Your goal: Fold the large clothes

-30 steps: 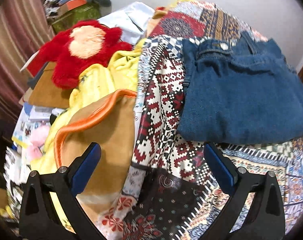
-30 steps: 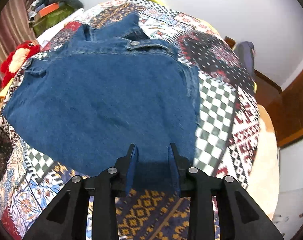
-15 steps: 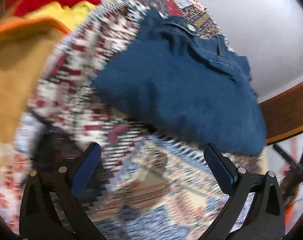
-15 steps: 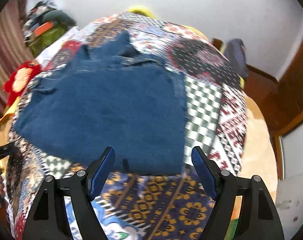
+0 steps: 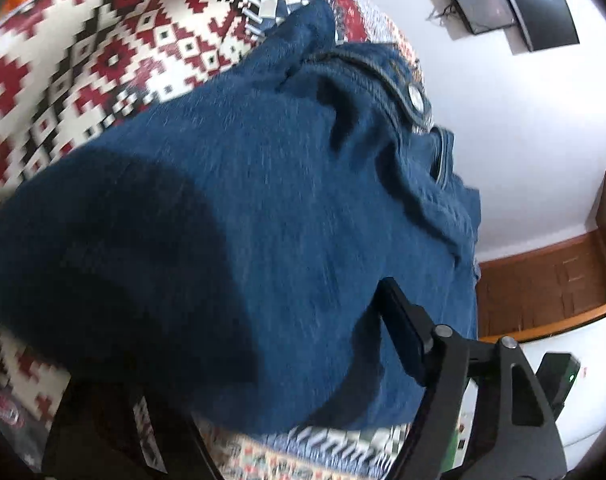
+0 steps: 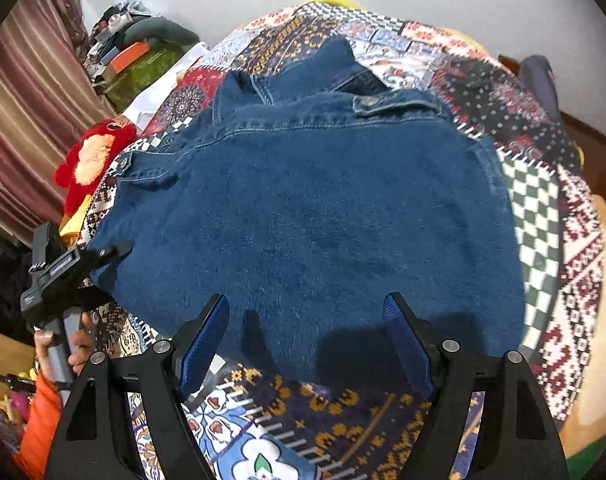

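Observation:
A blue denim jacket lies folded on a patchwork bedspread, collar at the far end. My right gripper is open and empty, its blue pads just over the jacket's near edge. My left gripper shows in the right wrist view at the jacket's left edge. In the left wrist view the jacket fills the frame; the left gripper is open, with one finger over the denim and the other under the denim's edge.
A red plush toy lies left of the jacket. Boxes and clutter stand at the far left by a striped curtain. The bed's right edge drops to a wooden floor.
My right gripper opened from nearly shut and pulled back a little. My left gripper swung right from the bed's left side and closed in on the jacket's left edge.

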Action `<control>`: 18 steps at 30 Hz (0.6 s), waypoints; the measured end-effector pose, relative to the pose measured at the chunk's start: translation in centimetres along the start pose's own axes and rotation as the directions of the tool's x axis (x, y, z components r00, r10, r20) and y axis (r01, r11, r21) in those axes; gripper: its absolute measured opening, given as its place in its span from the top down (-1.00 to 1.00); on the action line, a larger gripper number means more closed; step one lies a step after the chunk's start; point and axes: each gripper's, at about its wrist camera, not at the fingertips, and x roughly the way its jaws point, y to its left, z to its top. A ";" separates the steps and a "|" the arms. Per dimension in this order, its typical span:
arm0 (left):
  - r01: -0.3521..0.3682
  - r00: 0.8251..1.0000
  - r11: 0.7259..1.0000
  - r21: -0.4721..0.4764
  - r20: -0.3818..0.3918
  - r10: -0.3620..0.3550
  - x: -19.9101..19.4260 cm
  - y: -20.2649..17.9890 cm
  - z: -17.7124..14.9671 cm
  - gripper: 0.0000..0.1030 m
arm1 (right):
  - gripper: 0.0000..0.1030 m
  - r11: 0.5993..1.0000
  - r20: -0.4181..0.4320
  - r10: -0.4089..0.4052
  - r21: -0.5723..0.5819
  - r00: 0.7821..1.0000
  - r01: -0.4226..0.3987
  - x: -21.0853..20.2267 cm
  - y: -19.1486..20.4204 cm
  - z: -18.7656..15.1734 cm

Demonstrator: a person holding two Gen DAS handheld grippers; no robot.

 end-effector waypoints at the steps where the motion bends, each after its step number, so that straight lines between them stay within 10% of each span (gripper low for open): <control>1: 0.011 1.000 1.000 -0.006 0.007 -0.011 0.2 0.1 0.2 -0.41 | -0.50 1.000 0.001 0.002 0.002 1.000 -0.002 0.1 0.0 0.0; 11: -0.087 0.987 0.984 0.157 0.149 0.063 -2.9 -4.4 0.7 0.42 | -0.50 1.000 0.003 0.001 0.029 1.000 -0.001 -1.3 0.0 0.3; 18: -0.137 0.950 0.951 0.276 0.310 0.047 -7.9 -9.5 0.9 0.50 | -0.51 0.996 0.035 0.069 0.062 0.997 -0.072 -3.5 2.0 0.3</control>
